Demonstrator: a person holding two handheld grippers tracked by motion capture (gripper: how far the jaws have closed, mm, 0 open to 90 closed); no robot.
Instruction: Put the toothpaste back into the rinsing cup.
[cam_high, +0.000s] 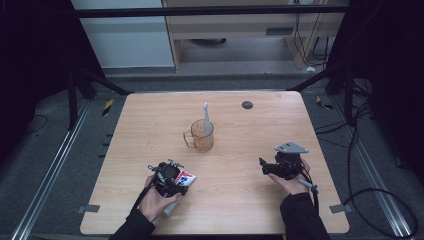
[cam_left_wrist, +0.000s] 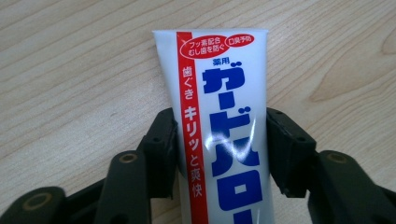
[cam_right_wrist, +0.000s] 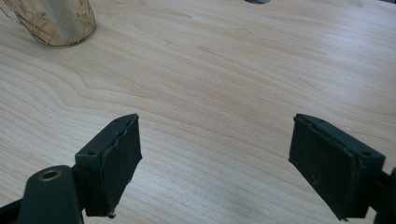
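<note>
From the high view, the left tongs (cam_high: 172, 181) sit at the near left of the surface (cam_high: 240, 210), over a white toothpaste tube (cam_high: 185, 177) that lies flat there with its printed end poking out to the right. The right tongs (cam_high: 270, 167) hover at the near right, well apart from the tube. Farther back, near the middle, stands an amber cup (cam_high: 202, 135) with a handle and a pale toothbrush (cam_high: 206, 119) upright inside it. A small dark disc (cam_high: 247, 104) lies at the far edge.

The left gripper view shows what the high view cannot: the tongs (cam_left_wrist: 219, 149) are about half closed on the tube (cam_left_wrist: 219, 116), both pads touching its sides a little back from the flat crimped end, with wood grain all round.

The right gripper view shows its tongs (cam_right_wrist: 215, 163) spread wide with nothing between them, bare wood below, and the cup's base (cam_right_wrist: 56, 23) at the far left.

Judging from this, the tube is soft and glossy, so a hard squeeze could buckle it or push paste toward the cap, while a light one might let it slip out on lifting. Held near one end, it may droop or swing.
</note>
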